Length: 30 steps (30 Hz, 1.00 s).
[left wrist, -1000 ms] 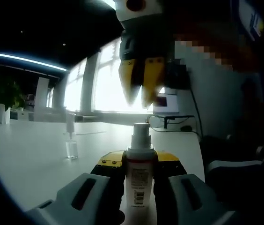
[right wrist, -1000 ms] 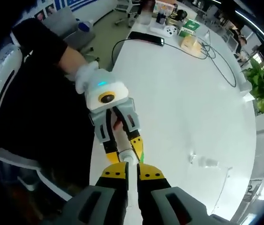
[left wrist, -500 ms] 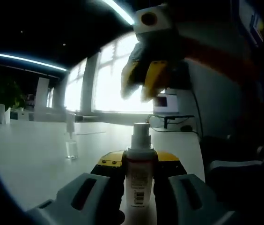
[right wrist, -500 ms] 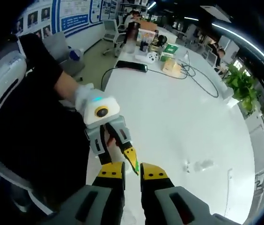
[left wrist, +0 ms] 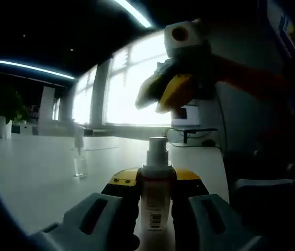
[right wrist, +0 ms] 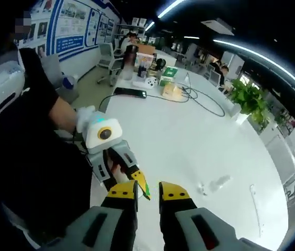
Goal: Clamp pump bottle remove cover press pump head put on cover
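The pump bottle (left wrist: 156, 193) stands upright on the white counter (left wrist: 32, 178), a slim white body with a printed label and barcode, its bare pump head on top with no cover on it. The left gripper (left wrist: 155, 183) has its fingers clenched on the bottle's body, yellow pads on either side. One clear cover (left wrist: 79, 159) stands apart on the counter, a tall transparent cap, seen also in the right gripper view (right wrist: 214, 183) lying out on the white surface. So: one bottle, one cover, two grippers. The right gripper (left wrist: 163, 94) hangs above the bottle, tilted, yellow tips pointing down and left; in its own view (right wrist: 148, 191) its fingers stand slightly parted, grasping nothing.
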Each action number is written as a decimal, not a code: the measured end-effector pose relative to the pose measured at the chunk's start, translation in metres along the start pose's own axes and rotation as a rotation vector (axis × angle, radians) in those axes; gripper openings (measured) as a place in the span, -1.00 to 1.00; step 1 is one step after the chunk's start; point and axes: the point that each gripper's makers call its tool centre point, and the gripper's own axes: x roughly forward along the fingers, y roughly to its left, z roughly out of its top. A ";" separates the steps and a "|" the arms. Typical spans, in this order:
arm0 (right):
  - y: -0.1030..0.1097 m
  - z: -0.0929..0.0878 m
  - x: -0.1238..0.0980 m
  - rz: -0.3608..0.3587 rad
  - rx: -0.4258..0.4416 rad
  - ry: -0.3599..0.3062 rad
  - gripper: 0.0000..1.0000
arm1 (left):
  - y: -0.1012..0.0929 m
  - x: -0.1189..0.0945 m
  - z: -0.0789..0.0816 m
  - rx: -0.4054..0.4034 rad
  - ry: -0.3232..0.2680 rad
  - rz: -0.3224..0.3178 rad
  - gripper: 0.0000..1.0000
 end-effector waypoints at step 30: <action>-0.015 -0.035 -0.031 -0.374 0.325 -0.413 -0.72 | 0.001 0.000 0.000 0.000 0.000 0.003 -0.73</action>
